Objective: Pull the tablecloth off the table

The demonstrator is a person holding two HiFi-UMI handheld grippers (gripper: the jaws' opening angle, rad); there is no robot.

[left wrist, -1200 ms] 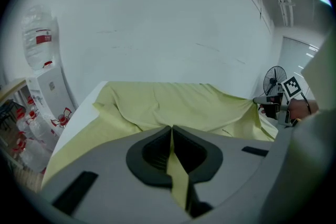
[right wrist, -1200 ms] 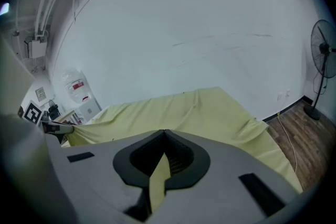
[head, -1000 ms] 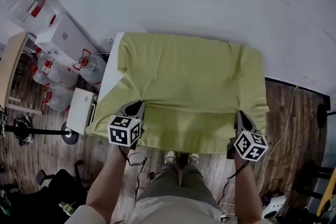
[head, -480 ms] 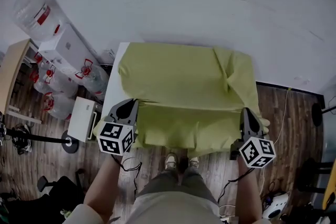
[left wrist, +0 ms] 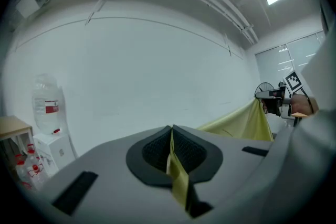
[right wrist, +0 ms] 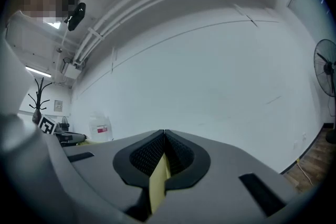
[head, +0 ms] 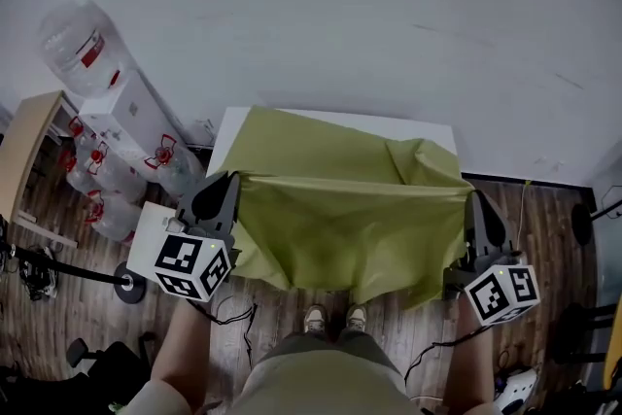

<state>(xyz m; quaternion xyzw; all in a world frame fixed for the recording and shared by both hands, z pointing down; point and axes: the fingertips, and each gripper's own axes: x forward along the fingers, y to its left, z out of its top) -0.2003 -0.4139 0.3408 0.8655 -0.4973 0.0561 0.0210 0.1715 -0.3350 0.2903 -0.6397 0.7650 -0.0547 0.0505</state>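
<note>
- Head view is showing the yellow-green tablecloth (head: 350,209) hanging stretched between the two grippers, with its near edge raised above the white table (head: 326,120). Its far part is reaching back onto the tabletop and crumpling at the far right corner.
- The left gripper (head: 231,180) is clamping the cloth's near left corner; in the left gripper view its jaws are pressing together on a thin strip of fabric.
- The right gripper (head: 474,201) is pinching the near right corner the same way, jaws closed on the cloth.
- Below the taut edge the cloth is sagging towards the wooden floor (head: 282,306), just beyond the person's shoes (head: 332,318).
- Water bottles (head: 117,180) are standing left of the table.
</note>
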